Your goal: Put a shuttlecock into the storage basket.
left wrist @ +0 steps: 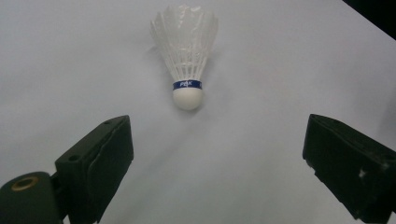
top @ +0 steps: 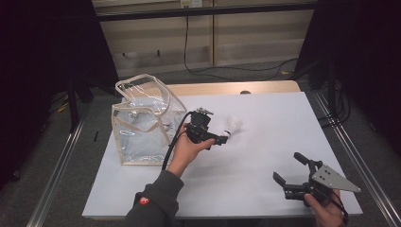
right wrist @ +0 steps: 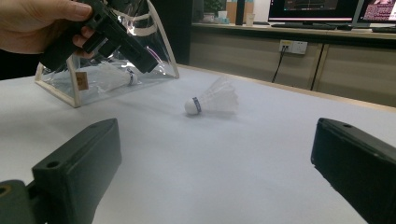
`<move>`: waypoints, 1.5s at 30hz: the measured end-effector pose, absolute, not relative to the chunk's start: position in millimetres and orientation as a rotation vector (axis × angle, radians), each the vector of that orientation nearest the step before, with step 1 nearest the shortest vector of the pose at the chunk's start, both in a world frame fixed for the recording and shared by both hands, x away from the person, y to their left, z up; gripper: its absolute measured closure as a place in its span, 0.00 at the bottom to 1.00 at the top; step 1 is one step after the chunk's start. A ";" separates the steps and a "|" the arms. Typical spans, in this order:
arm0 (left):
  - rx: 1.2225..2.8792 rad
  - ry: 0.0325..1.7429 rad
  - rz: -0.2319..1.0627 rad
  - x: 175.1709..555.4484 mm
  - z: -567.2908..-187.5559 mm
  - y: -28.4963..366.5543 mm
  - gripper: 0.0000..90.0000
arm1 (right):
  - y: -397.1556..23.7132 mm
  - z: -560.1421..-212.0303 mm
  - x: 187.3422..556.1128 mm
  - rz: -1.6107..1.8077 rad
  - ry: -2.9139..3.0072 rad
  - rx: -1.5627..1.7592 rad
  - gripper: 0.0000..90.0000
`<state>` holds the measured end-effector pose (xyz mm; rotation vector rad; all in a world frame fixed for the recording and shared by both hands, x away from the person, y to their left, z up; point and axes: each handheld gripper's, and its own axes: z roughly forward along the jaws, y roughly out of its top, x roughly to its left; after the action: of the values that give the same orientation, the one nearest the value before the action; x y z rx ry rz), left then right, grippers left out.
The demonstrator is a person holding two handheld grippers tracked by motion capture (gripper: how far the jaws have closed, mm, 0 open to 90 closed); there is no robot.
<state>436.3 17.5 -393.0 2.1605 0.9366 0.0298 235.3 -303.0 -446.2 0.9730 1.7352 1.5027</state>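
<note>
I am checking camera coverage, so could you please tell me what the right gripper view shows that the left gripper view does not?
Right gripper view: the clear bag with a second shuttlecock inside, the person's hand holding the left hand-held gripper, and the cabinets behind. Left gripper view: the lettered blue band close up, cork toward the camera. Both: the loose shuttlecock on the white table, between open jaws.
</note>
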 end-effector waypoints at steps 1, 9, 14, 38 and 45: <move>2.161 0.934 0.030 436.9 -393.4 17.3 0.10 | -303.1 -446.4 235.1 1.504 1.736 0.973 0.02; 2.156 0.943 0.044 439.3 -397.4 14.0 0.11 | -304.9 -446.4 233.8 1.493 1.735 0.977 0.02; 2.156 0.952 0.056 440.6 -399.9 12.6 0.13 | -305.2 -446.1 233.4 1.492 1.734 0.977 0.02; 2.151 0.971 0.086 446.4 -415.6 0.6 0.32 | -305.1 -446.0 233.6 1.496 1.733 0.974 0.02; 2.154 0.977 0.092 449.5 -421.5 -2.8 0.35 | -306.0 -445.8 233.6 1.494 1.732 0.974 0.02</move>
<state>449.5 -2.8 -421.5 2.1543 0.9773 0.0925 233.6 -306.0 -445.8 0.9736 1.7322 1.4942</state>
